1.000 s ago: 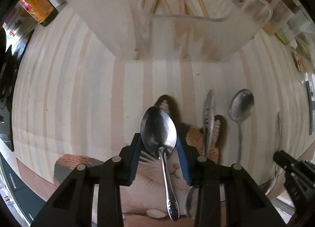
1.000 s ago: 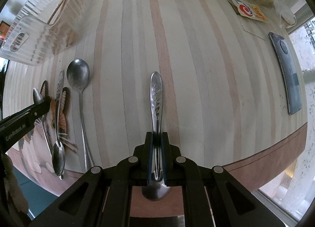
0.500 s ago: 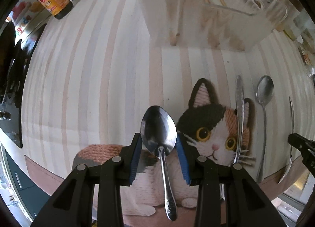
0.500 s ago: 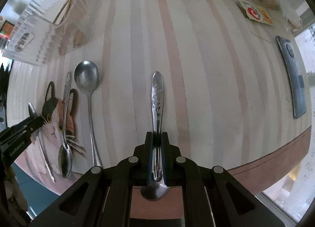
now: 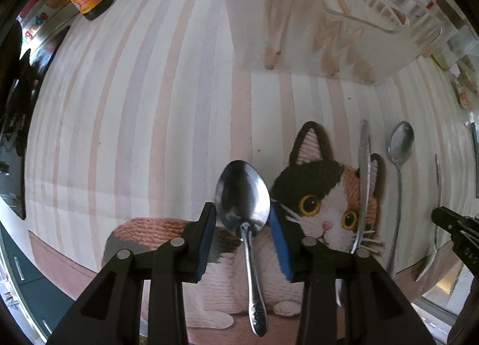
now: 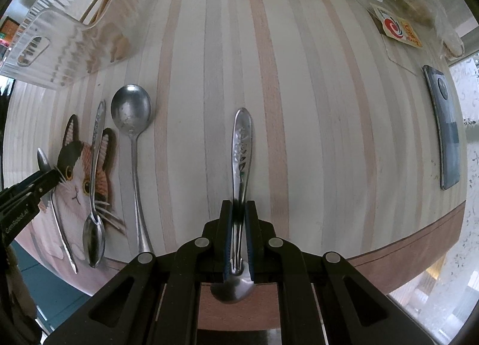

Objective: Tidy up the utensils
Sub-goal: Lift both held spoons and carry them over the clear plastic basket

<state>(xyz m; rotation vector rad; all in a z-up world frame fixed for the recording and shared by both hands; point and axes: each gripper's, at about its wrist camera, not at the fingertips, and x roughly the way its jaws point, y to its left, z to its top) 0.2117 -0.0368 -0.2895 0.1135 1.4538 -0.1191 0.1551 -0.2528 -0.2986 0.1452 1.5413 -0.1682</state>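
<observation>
Left wrist view: spoon [image 5: 243, 195] clamped between hand-held gripper [image 5: 243, 226] pads (bowl forward)

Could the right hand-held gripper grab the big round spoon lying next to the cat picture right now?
Probably not yet. The right hand-held gripper is already shut on an embossed spoon, so it has no free jaws. The round spoon itself lies uncovered on the striped table, with nothing blocking it.

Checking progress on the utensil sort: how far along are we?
Done: only chopsticks show in the clear bin. In hand: left gripper pinches a spoon by its bowl; right gripper is shut on a patterned-handle spoon. Left: round spoon and small spoon lie on the table.
</observation>
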